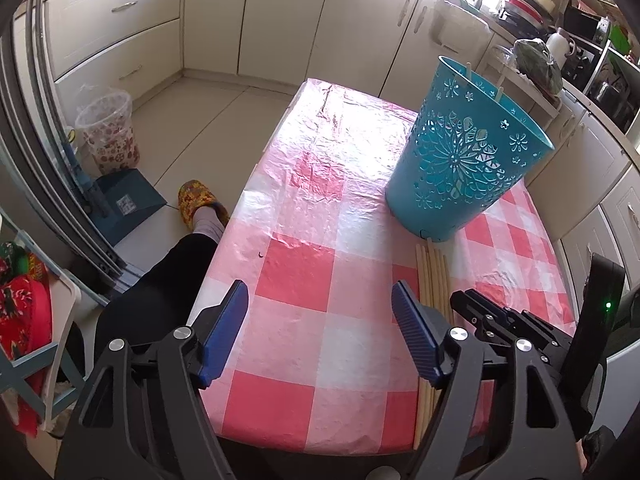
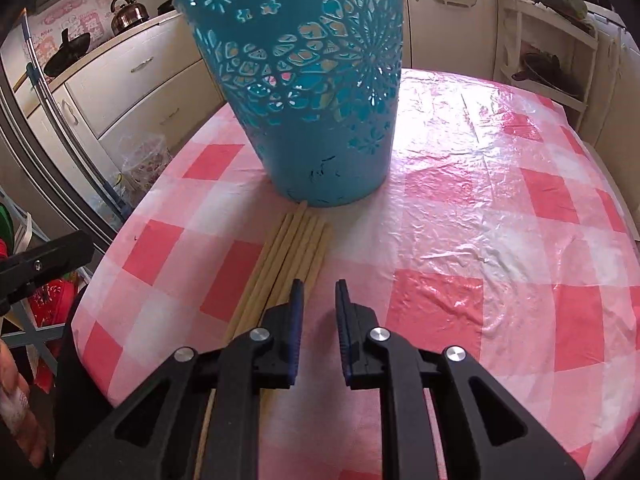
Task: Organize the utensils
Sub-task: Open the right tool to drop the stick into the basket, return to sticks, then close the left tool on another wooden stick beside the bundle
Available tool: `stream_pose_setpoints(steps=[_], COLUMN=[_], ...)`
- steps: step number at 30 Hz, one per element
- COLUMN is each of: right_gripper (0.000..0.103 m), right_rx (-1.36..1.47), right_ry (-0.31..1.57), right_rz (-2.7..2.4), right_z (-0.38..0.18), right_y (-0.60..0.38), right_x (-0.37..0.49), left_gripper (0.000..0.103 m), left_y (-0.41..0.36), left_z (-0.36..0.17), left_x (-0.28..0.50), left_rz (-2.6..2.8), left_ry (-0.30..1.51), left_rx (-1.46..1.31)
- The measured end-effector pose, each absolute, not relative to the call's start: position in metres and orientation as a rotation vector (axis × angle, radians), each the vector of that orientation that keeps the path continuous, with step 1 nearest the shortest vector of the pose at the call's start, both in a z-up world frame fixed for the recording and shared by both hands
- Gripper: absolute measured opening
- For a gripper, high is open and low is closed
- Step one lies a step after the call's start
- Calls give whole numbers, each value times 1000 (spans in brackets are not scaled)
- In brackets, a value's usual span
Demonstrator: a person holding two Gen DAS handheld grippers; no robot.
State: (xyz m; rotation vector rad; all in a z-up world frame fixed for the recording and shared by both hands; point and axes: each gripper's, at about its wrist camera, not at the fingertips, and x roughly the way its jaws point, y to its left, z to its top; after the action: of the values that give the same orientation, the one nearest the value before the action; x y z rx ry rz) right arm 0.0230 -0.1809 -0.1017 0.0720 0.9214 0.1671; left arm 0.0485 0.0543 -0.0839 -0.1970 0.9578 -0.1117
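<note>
Hovering over chopsticks [image 2: 280, 256] — left tongs [image 1: 320, 320] gaping, right tongs [image 2: 319, 292] narrowly parted, both empty.

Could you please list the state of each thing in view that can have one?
teal basket: upright on the table, two sticks already standing inside.
wooden chopsticks: bundle lying flat on the checked tablecloth, far ends at the basket's base.
left gripper: open, empty, above the cloth.
right gripper: jaws narrowly apart, nothing between them, just right of the bundle.
cabinet doors: closed.
</note>
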Motion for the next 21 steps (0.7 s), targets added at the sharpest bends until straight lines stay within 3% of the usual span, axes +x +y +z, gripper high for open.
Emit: stream_pose_setpoints(steps=[21], right_gripper=[9], right_rx=[75], right_ry=[908], right_rz=[145], right_z=[-104], right_y=[-218], right_x=[25], left_gripper=[71], left_y=[-17], left_z=[-119], left_x=[83], left_rz=[-176], left_ry=[1048], left_rx=[-12])
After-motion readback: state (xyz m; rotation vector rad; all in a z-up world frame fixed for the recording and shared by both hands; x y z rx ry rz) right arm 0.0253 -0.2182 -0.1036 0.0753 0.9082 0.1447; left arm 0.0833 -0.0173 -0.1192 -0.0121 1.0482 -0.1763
